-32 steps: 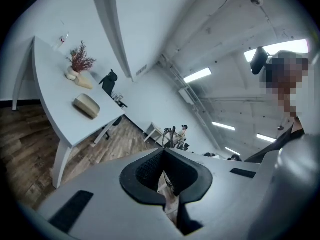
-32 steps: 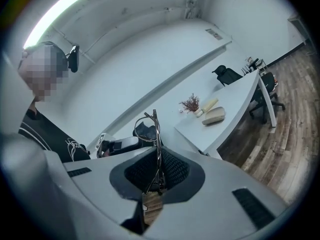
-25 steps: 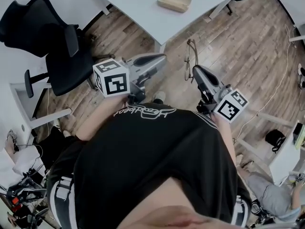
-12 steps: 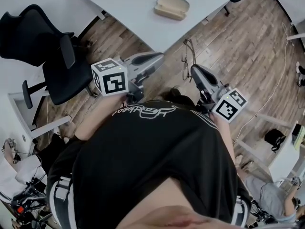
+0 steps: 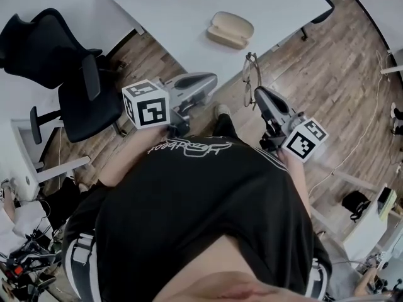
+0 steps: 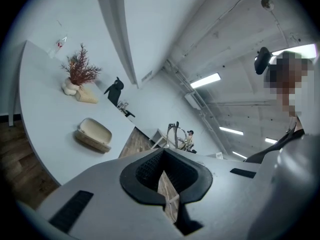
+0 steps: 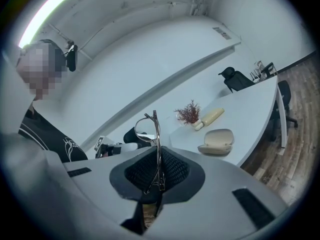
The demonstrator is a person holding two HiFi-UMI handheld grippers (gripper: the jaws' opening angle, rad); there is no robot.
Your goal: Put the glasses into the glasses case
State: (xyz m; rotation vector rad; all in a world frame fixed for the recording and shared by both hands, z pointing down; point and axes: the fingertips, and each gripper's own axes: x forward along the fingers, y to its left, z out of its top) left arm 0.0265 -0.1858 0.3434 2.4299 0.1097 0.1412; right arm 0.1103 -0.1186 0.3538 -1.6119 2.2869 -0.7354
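I count two tools, one pair of glasses and one glasses case. My right tool (image 7: 157,176) is clamped on the glasses (image 7: 148,129), a thin metal wire frame with round lenses, which stands upright above the jaws and over the wooden floor (image 5: 315,74), just off the corner of the white surface (image 5: 189,17). My left tool (image 6: 165,184) has its jaws together with nothing between them. The beige glasses case (image 5: 230,29) lies hinged open on the surface, apart from the glasses.
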